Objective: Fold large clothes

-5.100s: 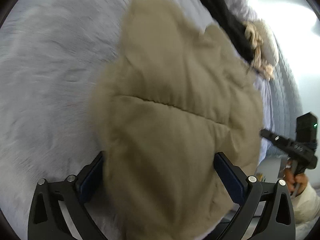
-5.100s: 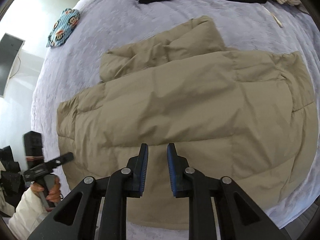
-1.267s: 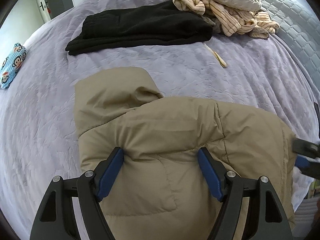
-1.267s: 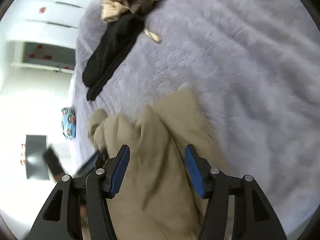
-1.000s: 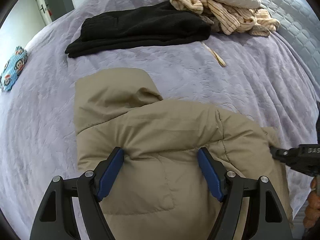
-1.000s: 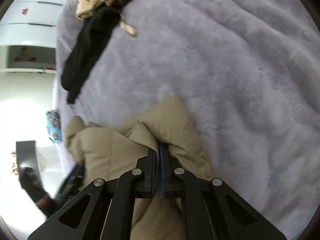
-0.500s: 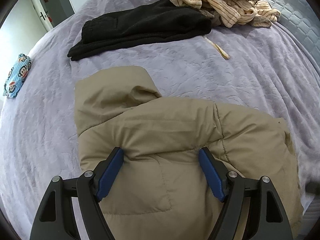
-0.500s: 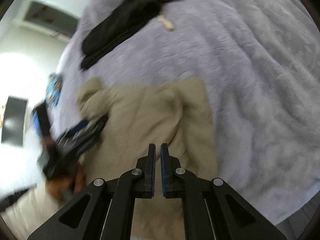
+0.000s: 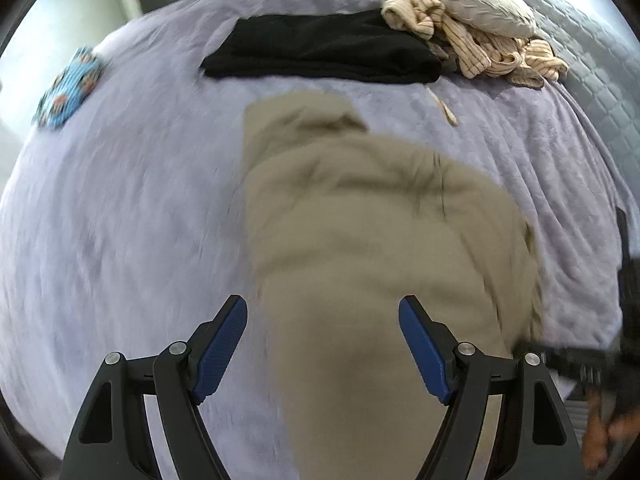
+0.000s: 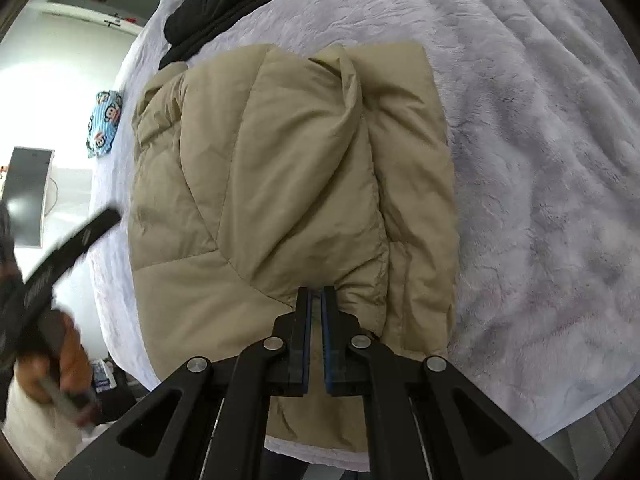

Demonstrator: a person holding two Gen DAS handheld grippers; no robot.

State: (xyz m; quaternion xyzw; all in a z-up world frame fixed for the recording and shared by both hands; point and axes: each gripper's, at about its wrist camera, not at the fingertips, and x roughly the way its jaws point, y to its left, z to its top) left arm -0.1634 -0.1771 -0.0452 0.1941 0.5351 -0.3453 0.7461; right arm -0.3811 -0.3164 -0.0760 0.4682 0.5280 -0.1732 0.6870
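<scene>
A large tan padded jacket (image 9: 372,232) lies partly folded on the lilac bed cover, its hood end toward the far side. It also fills the middle of the right wrist view (image 10: 280,184). My left gripper (image 9: 322,344) is open and empty, raised above the jacket's near part. My right gripper (image 10: 316,300) is shut, with its tips at a fold of the jacket's folded-over layer near the bed's front edge; the fold looks pinched between them.
A folded black garment (image 9: 320,50) lies at the far side, with a striped cream garment (image 9: 480,52) and a pillow (image 9: 472,0) to its right. A blue cartoon-print cloth (image 9: 68,88) lies at far left. The bed cover (image 10: 540,140) stretches to the right.
The right gripper shut on a jacket edge and carried it across, folding the jacket narrower. The left gripper stayed open and has pulled back and up from the jacket.
</scene>
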